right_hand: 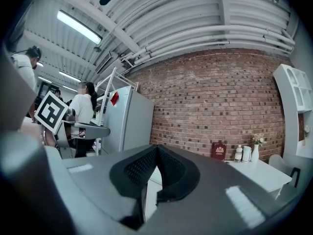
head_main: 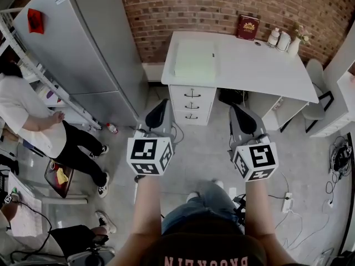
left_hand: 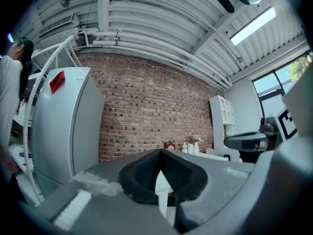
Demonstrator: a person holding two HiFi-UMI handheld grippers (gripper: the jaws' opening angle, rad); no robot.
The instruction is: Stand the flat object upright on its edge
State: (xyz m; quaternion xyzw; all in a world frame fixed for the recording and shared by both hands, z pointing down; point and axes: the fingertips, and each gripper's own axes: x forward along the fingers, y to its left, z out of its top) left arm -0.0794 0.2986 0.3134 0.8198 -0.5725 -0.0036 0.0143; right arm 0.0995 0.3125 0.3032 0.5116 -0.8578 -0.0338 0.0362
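Jaws of the left gripper [head_main: 160, 105] are pressed together with nothing between them; jaws of the right gripper [head_main: 238, 111] likewise together and empty. Both grippers are held level over the floor [head_main: 205, 154], short of the white table [head_main: 260, 65] at 12 o'clock. Pale flat pad [head_main: 194, 60] lies flat on the table's left end, well apart from both grippers. Red book [head_main: 247, 26] stands at the brick wall [head_main: 194, 4], 1 o'clock. Grey fridge [head_main: 89, 43] at 10 o'clock; person [head_main: 33, 115] at 9 o'clock.

Two tools [head_main: 158, 114] [head_main: 243, 119], one desk [head_main: 249, 65], one fridge [head_main: 83, 49], one book [head_main: 247, 26], perhaps two bottles [head_main: 274, 36].
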